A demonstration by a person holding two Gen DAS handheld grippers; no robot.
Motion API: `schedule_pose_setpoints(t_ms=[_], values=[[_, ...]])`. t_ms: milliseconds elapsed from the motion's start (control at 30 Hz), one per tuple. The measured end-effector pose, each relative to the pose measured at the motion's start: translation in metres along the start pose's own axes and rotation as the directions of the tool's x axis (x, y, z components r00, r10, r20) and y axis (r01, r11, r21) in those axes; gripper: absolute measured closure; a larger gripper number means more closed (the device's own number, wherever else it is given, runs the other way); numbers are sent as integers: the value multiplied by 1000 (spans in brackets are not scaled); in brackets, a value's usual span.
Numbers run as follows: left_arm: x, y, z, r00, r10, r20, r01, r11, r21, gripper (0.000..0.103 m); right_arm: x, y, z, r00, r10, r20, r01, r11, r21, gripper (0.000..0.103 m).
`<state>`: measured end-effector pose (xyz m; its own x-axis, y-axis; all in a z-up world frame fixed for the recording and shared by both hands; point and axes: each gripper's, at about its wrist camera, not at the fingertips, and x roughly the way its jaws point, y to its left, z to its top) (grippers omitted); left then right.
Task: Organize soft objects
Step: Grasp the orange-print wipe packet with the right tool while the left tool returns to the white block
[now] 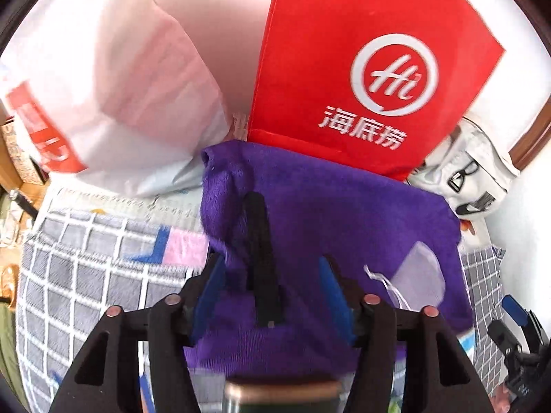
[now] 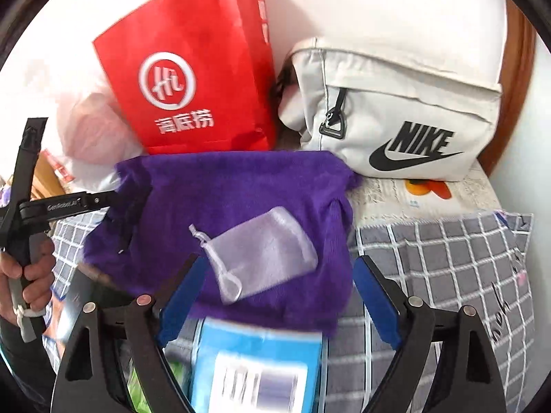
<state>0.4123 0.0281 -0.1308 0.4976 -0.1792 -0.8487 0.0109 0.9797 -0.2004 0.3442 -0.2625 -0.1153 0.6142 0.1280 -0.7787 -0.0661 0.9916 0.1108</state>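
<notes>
A purple knitted cloth (image 1: 327,206) (image 2: 224,189) lies spread on a checked bed cover. On it rests a small translucent lilac drawstring pouch (image 1: 418,275) (image 2: 261,254). My left gripper (image 1: 271,263) hovers open over the cloth's left part, and a black strip (image 1: 256,241) lies on the cloth between its blue pads. My right gripper (image 2: 279,261) stands wide open, its pads on either side of the pouch without pressing it. The left gripper (image 2: 100,201) also shows at the right wrist view's left edge, held by a hand (image 2: 31,272).
A red paper bag (image 1: 361,69) (image 2: 193,75) stands behind the cloth against the wall. A white Nike bag (image 2: 396,113) sits to its right, a white plastic bag (image 1: 113,86) to its left. A blue packet (image 2: 255,361) lies near me on the grey checked cover (image 2: 440,258).
</notes>
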Motion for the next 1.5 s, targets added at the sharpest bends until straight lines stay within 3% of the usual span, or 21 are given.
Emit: schedule_pose_setpoints(t_ms=[67, 167, 533, 633, 800, 1000, 1167, 1333, 1500], values=[[-16, 0, -13, 1000, 3, 4, -3, 1000, 11, 35, -16, 8, -11, 1000, 17, 21, -17, 1000, -22, 16], [-35, 5, -28, 1000, -7, 14, 7, 1000, 1, 34, -40, 20, -31, 997, 64, 42, -62, 997, -56, 16], [-99, 27, -110, 997, -43, 72, 43, 999, -8, 34, -80, 34, -91, 995, 103, 10, -103, 994, 47, 16], [-109, 34, -135, 998, 33, 55, -32, 999, -9, 34, -87, 37, -108, 995, 103, 8, -103, 993, 50, 16], [-125, 48, -182, 999, 2, 47, 0, 999, -47, 35, -103, 46, -139, 983, 182, -1, -181, 982, 47, 16], [-132, 59, -224, 998, 31, 48, -26, 996, -86, 34, -115, 81, -178, 973, 232, -6, -232, 970, -77, 18], [-138, 65, -248, 986, 154, 56, -149, 986, -76, 34, -112, 114, -201, 965, 263, -15, -261, 944, -199, 18], [-139, 74, -261, 993, 111, 49, -106, 990, -89, 34, -93, 137, -213, 976, 215, -44, -218, 930, -297, 18], [-132, 82, -269, 993, 113, 30, -110, 988, -105, 34, -72, 149, -217, 986, 151, -67, -165, 921, -353, 18]])
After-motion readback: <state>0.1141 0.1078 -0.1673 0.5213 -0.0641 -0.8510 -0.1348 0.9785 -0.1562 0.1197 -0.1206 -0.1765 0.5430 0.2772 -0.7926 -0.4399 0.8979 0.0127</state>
